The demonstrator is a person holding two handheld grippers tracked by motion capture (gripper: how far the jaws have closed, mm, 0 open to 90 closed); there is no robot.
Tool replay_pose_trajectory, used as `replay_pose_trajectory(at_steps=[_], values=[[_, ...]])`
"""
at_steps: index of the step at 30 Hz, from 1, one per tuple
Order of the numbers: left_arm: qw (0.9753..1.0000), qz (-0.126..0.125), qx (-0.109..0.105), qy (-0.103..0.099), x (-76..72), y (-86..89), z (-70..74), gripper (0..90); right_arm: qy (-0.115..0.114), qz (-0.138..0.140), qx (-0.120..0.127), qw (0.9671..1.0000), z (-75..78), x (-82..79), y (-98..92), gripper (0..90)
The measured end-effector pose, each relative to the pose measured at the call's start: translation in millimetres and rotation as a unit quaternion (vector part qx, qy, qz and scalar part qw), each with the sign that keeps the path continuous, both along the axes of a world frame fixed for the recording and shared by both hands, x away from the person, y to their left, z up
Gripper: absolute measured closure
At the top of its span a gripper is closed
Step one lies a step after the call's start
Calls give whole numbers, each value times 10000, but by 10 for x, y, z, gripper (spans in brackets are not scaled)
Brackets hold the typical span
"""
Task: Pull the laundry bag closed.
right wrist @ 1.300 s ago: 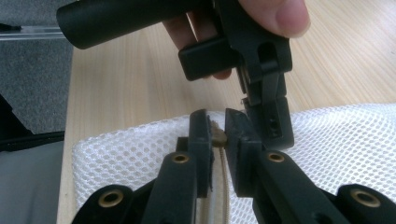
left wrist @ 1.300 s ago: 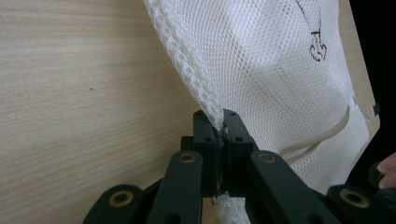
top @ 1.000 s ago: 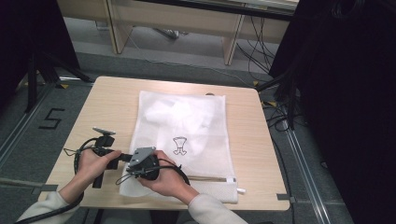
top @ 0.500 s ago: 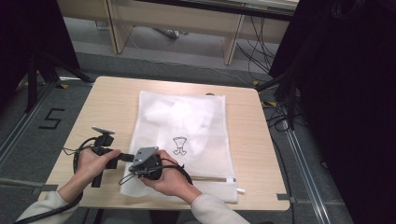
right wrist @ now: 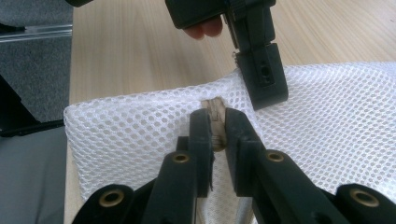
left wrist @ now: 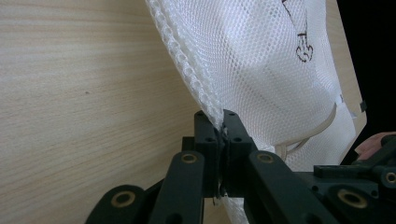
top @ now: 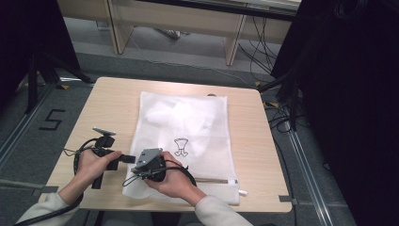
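Observation:
A white mesh laundry bag [top: 188,122] with a printed emblem [top: 180,146] lies flat on the wooden table [top: 108,108], white cloth inside it. My left gripper [top: 129,159] is shut on the bag's near-left edge, and its jaws pinch the seam [left wrist: 222,119]. My right gripper [top: 140,170] sits just beside it at the same corner. Its jaws [right wrist: 215,116] are closed on a small beige zipper tab [right wrist: 215,108] that pokes through the mesh [right wrist: 327,121]. The left gripper [right wrist: 261,79] reaches in from above in the right gripper view.
The zipper [top: 214,180] runs along the bag's near edge to a white end [top: 242,192]. Bare tabletop lies left of the bag, and the table's front edge [top: 188,209] is close to both hands. Cables [top: 77,155] loop around the left hand.
The right hand and its gripper have edged slightly right and away. The left hand and the bag hold their place.

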State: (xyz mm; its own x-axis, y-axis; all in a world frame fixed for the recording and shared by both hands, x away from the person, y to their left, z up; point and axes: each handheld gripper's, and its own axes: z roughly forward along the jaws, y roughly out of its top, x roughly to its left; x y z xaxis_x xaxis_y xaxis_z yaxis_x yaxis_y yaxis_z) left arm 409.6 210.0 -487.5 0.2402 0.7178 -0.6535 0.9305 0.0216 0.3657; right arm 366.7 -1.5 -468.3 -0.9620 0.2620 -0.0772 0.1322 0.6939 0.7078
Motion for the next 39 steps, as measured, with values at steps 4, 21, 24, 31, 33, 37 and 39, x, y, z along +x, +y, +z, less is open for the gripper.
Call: replay_pose_trajectory(at_steps=[4, 21, 24, 31, 33, 37, 39], values=[[10000, 16, -41, 15, 3, 6, -2, 866, 43, -6, -8, 10000, -12, 6, -6, 826], [9998, -135, 34, -135, 29, 63, -10, 866, 154, -57, -17, 9999, -13, 5, -62, 826], [10000, 41, -45, 71, 16, 47, -1, 866, 207, -95, -22, 9997, -14, -13, -57, 826], [10000, -32, -10, -16, 28, 68, -14, 866, 238, -100, -29, 9997, -18, -19, -65, 826], [9999, 53, -53, 96, 23, 68, -10, 866, 192, -49, -51, 9998, -26, -11, -80, 826], [10000, -51, -19, -30, 32, 70, -17, 866, 206, -60, -57, 9998, -24, -20, -93, 826], [9999, 7, -22, 101, 24, 66, -9, 866, 186, -21, -63, 9998, -22, -10, -99, 826]])
